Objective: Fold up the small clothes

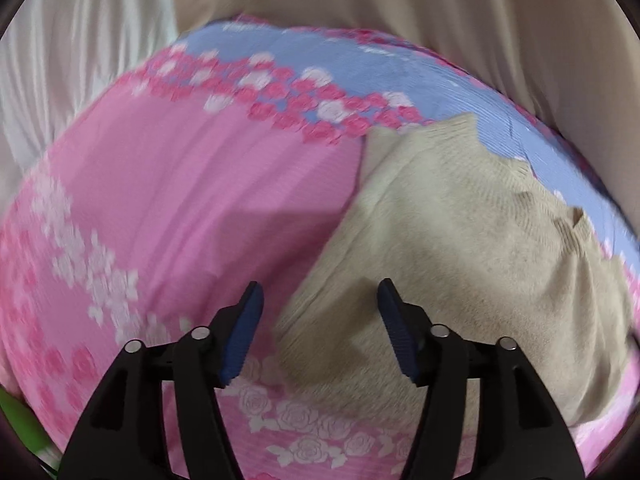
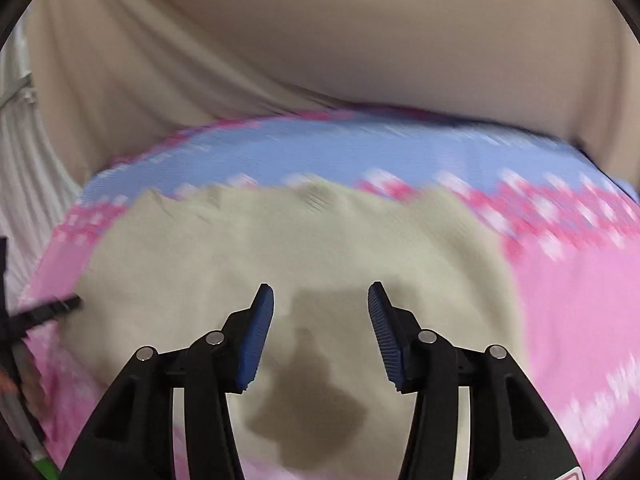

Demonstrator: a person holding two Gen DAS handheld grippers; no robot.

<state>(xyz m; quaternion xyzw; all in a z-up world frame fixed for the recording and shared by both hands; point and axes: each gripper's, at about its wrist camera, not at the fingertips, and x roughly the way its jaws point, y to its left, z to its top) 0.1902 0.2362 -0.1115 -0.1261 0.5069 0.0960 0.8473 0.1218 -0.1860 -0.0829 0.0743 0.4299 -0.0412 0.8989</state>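
Pink floral sheet (image 1: 180, 184) around beige knit garment (image 1: 460, 232).

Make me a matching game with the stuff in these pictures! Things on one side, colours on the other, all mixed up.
Things:
1. knitted garment
2. floral bedsheet
3. pads of the right hand-held gripper
4. curtain behind the bed

Colours:
A. dark blue
B. plain tan
C. cream-beige
D. pink and light blue with roses

Pairs: 1-C, 2-D, 3-A, 4-B
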